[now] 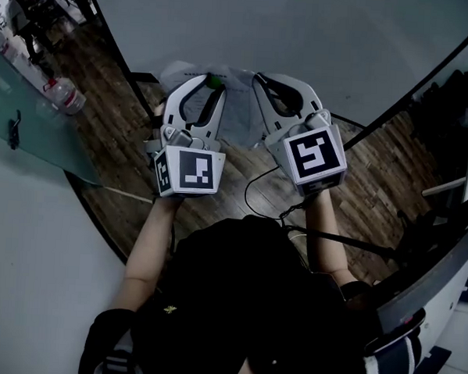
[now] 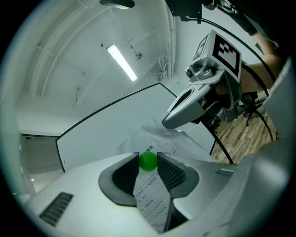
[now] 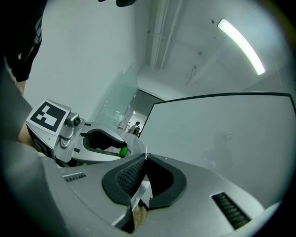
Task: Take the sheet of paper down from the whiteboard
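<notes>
The sheet of paper hangs off the board between my two grippers, in front of the whiteboard. My left gripper is shut on a small green magnet at its fingertips, and the printed sheet runs down between the same jaws. To its right, my right gripper is shut on the sheet's edge. In the right gripper view that gripper pinches the thin paper edge, with the left gripper and its magnet beside it.
The whiteboard's black stand legs reach onto the wooden floor. A glass table with a water bottle stands at the left. A cable lies on the floor. Dark furniture sits at the right.
</notes>
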A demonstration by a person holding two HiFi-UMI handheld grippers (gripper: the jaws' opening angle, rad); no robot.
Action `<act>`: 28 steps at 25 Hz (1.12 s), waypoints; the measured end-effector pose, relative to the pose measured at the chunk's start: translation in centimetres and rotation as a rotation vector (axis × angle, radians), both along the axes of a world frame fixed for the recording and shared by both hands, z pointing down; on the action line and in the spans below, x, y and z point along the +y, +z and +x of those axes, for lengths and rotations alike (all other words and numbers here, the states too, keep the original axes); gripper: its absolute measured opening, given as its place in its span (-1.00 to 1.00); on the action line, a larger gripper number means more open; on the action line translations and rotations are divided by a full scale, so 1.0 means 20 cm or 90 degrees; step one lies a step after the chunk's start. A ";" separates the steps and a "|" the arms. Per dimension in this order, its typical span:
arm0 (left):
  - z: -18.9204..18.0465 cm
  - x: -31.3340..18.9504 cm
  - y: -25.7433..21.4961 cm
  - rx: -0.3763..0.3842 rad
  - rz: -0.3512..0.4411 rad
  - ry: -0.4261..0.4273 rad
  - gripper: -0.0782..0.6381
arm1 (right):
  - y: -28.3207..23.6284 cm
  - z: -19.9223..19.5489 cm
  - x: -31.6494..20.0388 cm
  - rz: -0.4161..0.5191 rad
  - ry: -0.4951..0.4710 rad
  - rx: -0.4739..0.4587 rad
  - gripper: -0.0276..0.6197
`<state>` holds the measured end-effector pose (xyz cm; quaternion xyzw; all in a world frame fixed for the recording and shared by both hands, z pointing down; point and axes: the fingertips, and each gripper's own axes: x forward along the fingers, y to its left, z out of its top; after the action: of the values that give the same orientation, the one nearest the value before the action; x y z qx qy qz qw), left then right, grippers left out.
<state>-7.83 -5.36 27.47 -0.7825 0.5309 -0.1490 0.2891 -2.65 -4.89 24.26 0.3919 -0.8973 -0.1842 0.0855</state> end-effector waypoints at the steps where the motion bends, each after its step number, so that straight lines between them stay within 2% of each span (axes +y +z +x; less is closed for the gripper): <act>1: 0.00 0.00 0.00 -0.002 -0.001 -0.002 -0.40 | 0.00 0.00 0.00 -0.007 -0.005 -0.007 -0.85; 8: 0.00 -0.01 -0.04 0.002 0.000 -0.015 -0.40 | 0.00 0.02 -0.02 -0.025 -0.026 -0.026 -0.86; 28: 0.08 -0.11 0.01 0.006 -0.015 -0.007 -0.40 | 0.06 0.06 -0.11 -0.036 -0.035 -0.009 -0.86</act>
<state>-6.27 -7.57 27.71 -0.7836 0.5348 -0.1536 0.2765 -1.48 -7.07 25.43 0.3659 -0.9131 -0.1582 0.0855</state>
